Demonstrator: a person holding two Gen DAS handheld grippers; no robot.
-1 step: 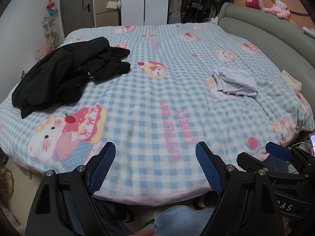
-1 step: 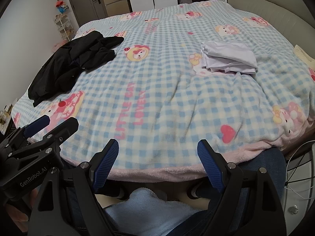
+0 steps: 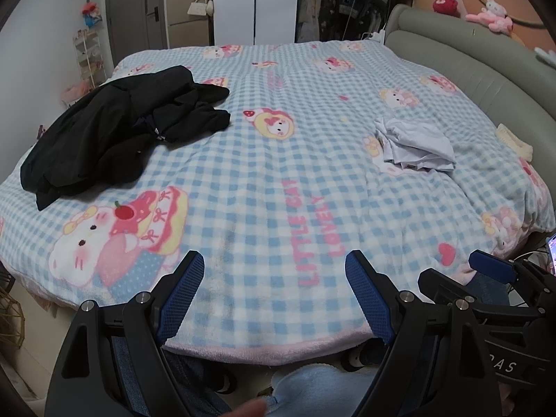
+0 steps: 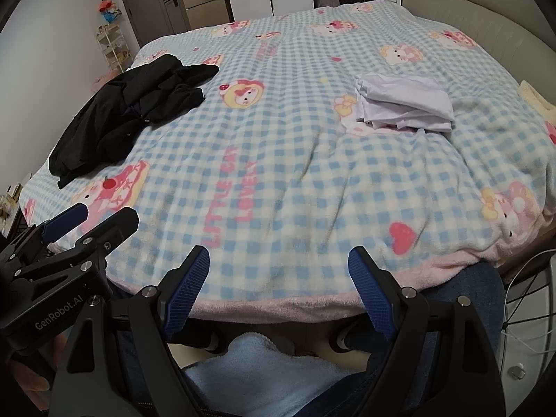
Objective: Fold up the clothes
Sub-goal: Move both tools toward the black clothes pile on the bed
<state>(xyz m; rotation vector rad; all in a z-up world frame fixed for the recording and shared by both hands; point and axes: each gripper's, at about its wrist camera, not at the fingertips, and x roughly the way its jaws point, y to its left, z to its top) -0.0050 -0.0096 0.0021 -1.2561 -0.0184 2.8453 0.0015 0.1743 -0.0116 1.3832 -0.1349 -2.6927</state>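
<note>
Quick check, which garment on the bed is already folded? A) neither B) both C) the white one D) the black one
C: the white garment lies in a flat layered stack on the right side of the bed, while the black garment sprawls in a crumpled heap on the left; both tongs, left and right, are open and empty.

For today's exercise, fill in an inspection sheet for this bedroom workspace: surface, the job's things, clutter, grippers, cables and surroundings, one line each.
Surface: bed covered by a blue checked cartoon blanket; its middle is bare.
Job's things: black garment crumpled in a heap on the left side; white garment roughly folded on the right side.
Clutter: cream fluffy item at the bed's right edge by the headboard.
Grippers: left gripper open and holding nothing; right gripper open and holding nothing; both are at the bed's near edge.
Cables: white cable hangs at the right, beside the bed.
Surroundings: grey padded headboard, white wardrobe, grey door, plush toys on the wall.
</note>
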